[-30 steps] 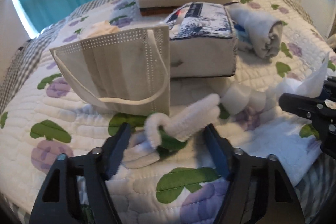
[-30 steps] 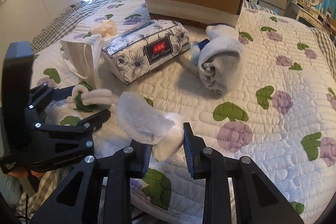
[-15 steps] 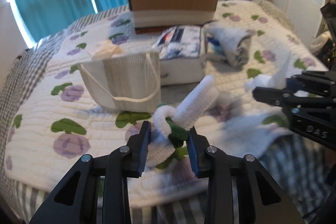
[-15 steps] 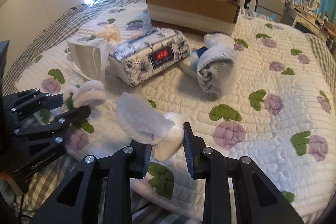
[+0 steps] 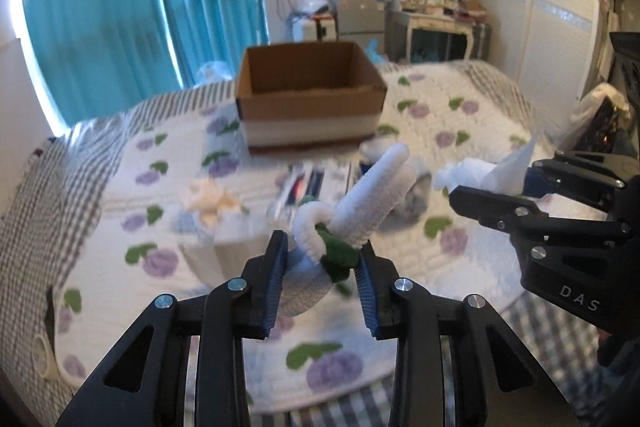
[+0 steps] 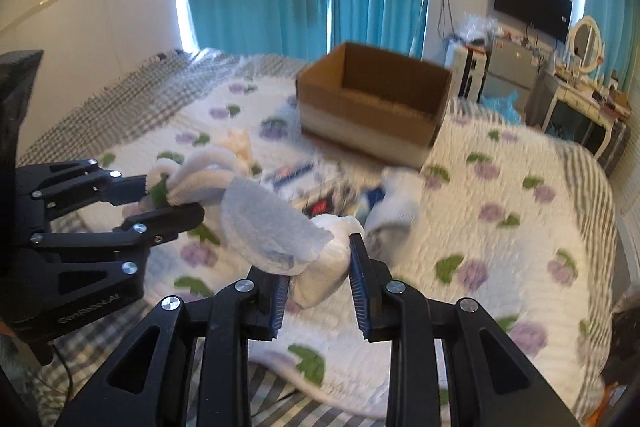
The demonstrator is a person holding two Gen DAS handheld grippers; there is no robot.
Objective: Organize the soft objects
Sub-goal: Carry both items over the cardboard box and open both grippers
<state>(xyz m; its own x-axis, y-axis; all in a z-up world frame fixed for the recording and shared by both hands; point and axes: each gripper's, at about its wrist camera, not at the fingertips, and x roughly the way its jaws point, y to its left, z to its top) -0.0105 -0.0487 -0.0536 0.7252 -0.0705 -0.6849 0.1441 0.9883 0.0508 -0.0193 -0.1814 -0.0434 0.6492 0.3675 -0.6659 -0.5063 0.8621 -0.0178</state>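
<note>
aloft, left gripper (image 5: 322, 277) clamps chenille bundle (image 5: 352, 215); right gripper (image 6: 318, 281) clamps cloth (image 6: 276, 235).

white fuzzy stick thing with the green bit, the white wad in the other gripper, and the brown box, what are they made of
White fuzzy stick bundle with green wrap: looks like chenille pipe cleaner, matte, ribbed pile; wire core not visible.
Soft white wad: seemingly fleecy cloth or tissue, napped, floppy edges; blur leaves it open.
Open brown box: corrugated cardboard, dull brown, pale band low on its side.

Brown box (image 5: 308, 95), teal curtains (image 5: 120, 7) — white quilt (image 6: 500, 227) (purple-green floral)
</note>
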